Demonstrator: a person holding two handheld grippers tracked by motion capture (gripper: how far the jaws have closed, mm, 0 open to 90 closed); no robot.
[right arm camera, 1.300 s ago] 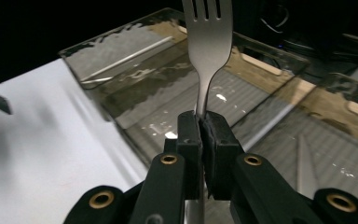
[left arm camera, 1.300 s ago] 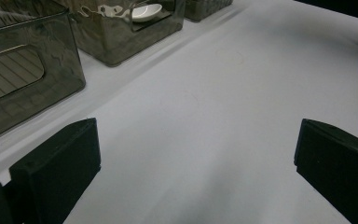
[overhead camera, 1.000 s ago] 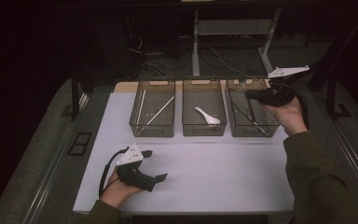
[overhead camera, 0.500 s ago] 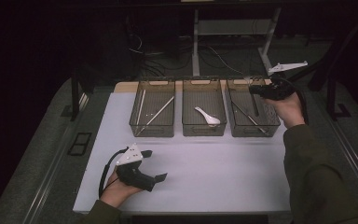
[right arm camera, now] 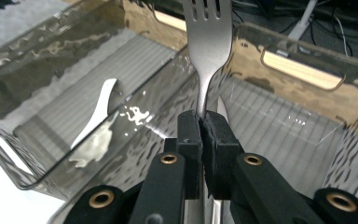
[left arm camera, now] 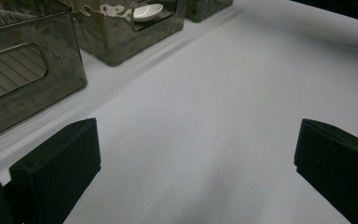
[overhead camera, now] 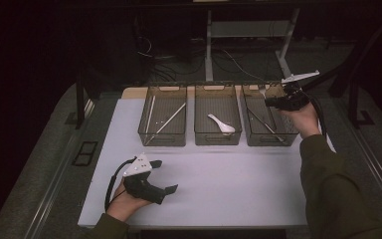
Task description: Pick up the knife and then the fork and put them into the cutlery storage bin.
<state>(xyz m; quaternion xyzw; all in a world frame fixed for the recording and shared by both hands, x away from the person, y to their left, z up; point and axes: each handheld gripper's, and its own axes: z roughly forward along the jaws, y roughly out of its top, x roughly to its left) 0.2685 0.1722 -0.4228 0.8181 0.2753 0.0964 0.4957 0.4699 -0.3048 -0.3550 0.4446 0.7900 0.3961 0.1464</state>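
The right gripper [right arm camera: 201,122] is clamped on a metal fork [right arm camera: 208,42] over the right-hand bin [overhead camera: 251,140] – likely to sort it there – while the left gripper [left arm camera: 196,154] idles wide open, holding nothing.

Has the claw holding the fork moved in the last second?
Yes. The right claw with the fork has sunk toward the right bin, whose place is unchanged.
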